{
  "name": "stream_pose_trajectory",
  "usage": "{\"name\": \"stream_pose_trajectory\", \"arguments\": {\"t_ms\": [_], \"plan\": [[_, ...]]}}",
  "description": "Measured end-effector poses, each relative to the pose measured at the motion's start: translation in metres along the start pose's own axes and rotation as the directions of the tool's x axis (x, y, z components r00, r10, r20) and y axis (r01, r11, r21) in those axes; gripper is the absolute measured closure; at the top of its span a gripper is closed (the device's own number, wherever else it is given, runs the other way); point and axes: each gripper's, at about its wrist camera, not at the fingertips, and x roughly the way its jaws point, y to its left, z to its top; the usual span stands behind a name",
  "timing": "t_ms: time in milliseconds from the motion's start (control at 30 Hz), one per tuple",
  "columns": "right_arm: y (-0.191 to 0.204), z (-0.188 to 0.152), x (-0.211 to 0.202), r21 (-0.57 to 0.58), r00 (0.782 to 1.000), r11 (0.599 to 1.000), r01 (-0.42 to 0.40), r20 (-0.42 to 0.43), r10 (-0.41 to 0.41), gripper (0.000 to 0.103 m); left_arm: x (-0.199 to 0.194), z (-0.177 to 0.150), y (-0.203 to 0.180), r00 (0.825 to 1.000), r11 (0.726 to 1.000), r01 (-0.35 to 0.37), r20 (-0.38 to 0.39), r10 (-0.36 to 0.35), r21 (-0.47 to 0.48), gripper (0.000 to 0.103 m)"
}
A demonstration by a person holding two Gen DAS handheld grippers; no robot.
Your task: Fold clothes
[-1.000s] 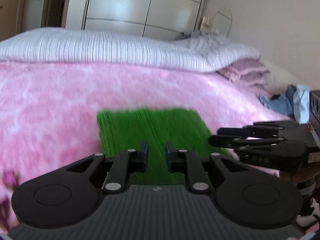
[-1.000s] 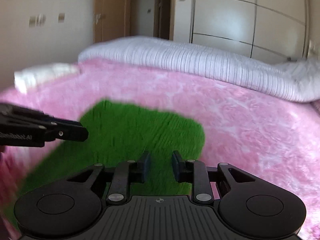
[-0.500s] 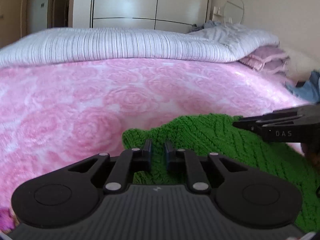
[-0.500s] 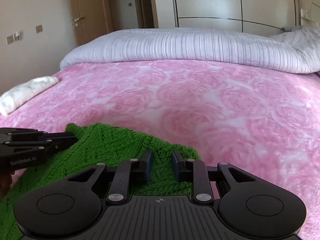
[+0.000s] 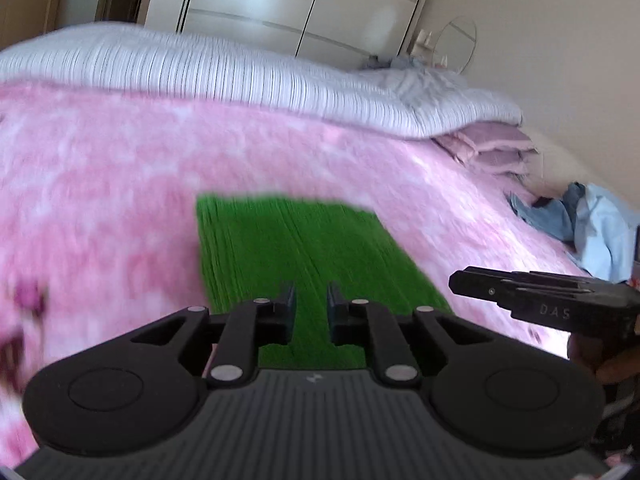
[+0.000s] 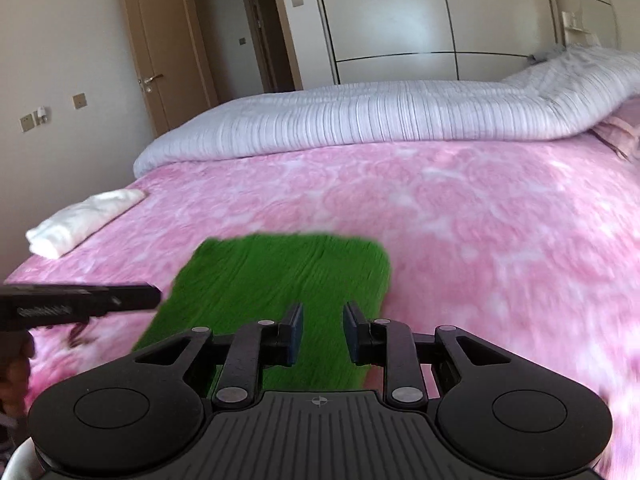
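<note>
Left wrist view: the left gripper (image 5: 311, 308) hung above a green knit (image 5: 304, 256) that lay flat as a folded rectangle on a pink blanket (image 5: 100, 184) covering the bed. Its fingers (image 5: 287, 312) stood a little apart with nothing between them, the knit showing through the gap. The right gripper (image 5: 456, 280) entered from the right edge, side-on, just off the knit's near right corner; whether its fingers were parted could not be told from this angle. A striped white duvet (image 5: 240, 80) lay bunched along the far side of the bed, with folded mauve bedding (image 5: 492, 148) at its right end and a heap of blue clothes (image 5: 580, 232) farther right. The picture was smeared by motion.

Right wrist view: the right gripper (image 6: 323, 334) was over the near end of the knit (image 6: 280, 280), its fingers (image 6: 294, 334) apart and holding nothing. The left gripper (image 6: 156, 296) reached in from the left, its tip close to the knit's left edge. A folded white cloth (image 6: 80, 220) sat near the bed's left edge, well apart from the knit. Behind the duvet (image 6: 380, 120) stood a wardrobe (image 6: 440, 20) and a wooden door (image 6: 160, 48).
</note>
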Motion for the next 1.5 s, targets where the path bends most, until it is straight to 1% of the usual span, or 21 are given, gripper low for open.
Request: {"name": "stream_pose_trajectory", "arguments": {"t_ms": [67, 133, 200, 233, 267, 367, 433, 467, 533, 567, 667, 767, 933, 1033, 1200, 1267, 1400, 1500], "plan": [[0.014, -0.018, -0.017, 0.005, 1.0, 1.0, 0.001, -0.011, -0.001, 0.077, -0.004, -0.018, -0.004, 0.999, 0.999, -0.027, -0.028, 0.027, -0.019, 0.092], [0.022, -0.032, -0.023, 0.024, 0.999, 1.0, 0.011, -0.038, -0.011, 0.077, -0.004, -0.035, -0.005, 0.998, 0.998, -0.054, -0.043, 0.053, -0.024, 0.09], [0.027, -0.048, -0.012, 0.026, 0.992, 0.999, 0.045, -0.118, -0.042, 0.077, -0.002, -0.047, -0.007, 0.997, 0.997, -0.076, -0.014, 0.076, 0.003, 0.088], [0.03, -0.055, -0.006, 0.002, 0.989, 0.997, 0.079, -0.125, -0.078, 0.077, -0.002, -0.049, -0.008, 0.996, 0.996, -0.088, -0.005, 0.088, 0.004, 0.088], [0.032, -0.058, 0.0, -0.015, 0.989, 0.995, 0.094, -0.115, -0.095, 0.077, -0.003, -0.049, -0.01, 0.995, 0.995, -0.101, -0.008, 0.101, -0.005, 0.088], [0.035, -0.052, 0.004, -0.004, 0.985, 0.994, 0.11, -0.132, -0.11, 0.076, -0.009, -0.044, -0.02, 0.989, 0.989, -0.148, -0.032, 0.147, -0.012, 0.088], [0.036, -0.051, -0.003, -0.002, 0.985, 0.994, 0.113, -0.134, -0.113, 0.076, -0.018, -0.042, -0.029, 0.982, 0.983, -0.182, -0.041, 0.182, -0.006, 0.088], [0.038, -0.052, -0.013, 0.007, 0.985, 0.993, 0.12, -0.123, -0.118, 0.076, -0.025, -0.042, -0.035, 0.98, 0.98, -0.197, -0.039, 0.197, 0.003, 0.086], [0.042, -0.054, -0.033, 0.032, 0.987, 0.991, 0.126, -0.105, -0.122, 0.075, -0.039, -0.044, -0.043, 0.974, 0.975, -0.221, -0.042, 0.221, 0.014, 0.076], [0.043, -0.055, -0.04, 0.042, 0.987, 0.991, 0.129, -0.104, -0.124, 0.072, -0.045, -0.046, -0.047, 0.971, 0.972, -0.234, -0.048, 0.234, 0.015, 0.075], [0.049, -0.06, -0.059, 0.063, 0.984, 0.987, 0.145, -0.111, -0.137, 0.058, -0.062, -0.052, -0.06, 0.959, 0.962, -0.274, -0.068, 0.275, 0.026, 0.073], [0.055, -0.067, -0.071, 0.075, 0.977, 0.981, 0.176, -0.132, -0.165, 0.056, -0.072, -0.06, -0.071, 0.945, 0.949, -0.31, -0.087, 0.315, 0.063, 0.071], [0.06, -0.076, -0.087, 0.137, 0.971, 0.972, 0.189, -0.171, -0.165, 0.055, -0.085, -0.077, -0.084, 0.928, 0.935, -0.344, -0.122, 0.353, 0.088, 0.069], [0.067, -0.081, -0.096, 0.13, 0.97, 0.973, 0.19, -0.175, -0.166, 0.054, -0.093, -0.084, -0.09, 0.919, 0.927, -0.361, -0.128, 0.372, 0.104, 0.068], [0.08, -0.091, -0.11, 0.105, 0.965, 0.973, 0.207, -0.185, -0.186, 0.05, -0.108, -0.093, -0.096, 0.907, 0.911, -0.392, -0.112, 0.406, 0.129, 0.064], [0.084, -0.095, -0.114, 0.098, 0.963, 0.972, 0.215, -0.189, -0.193, 0.05, -0.114, -0.097, -0.1, 0.905, 0.907, -0.398, -0.101, 0.413, 0.141, 0.064], [0.092, -0.101, -0.125, 0.088, 0.961, 0.97, 0.226, -0.182, -0.207, 0.048, -0.127, -0.104, -0.105, 0.906, 0.903, -0.401, -0.077, 0.416, 0.155, 0.06], [0.097, -0.103, -0.131, 0.077, 0.962, 0.97, 0.229, -0.172, -0.213, 0.047, -0.133, -0.109, -0.105, 0.907, 0.902, -0.402, -0.071, 0.416, 0.156, 0.06]]}}
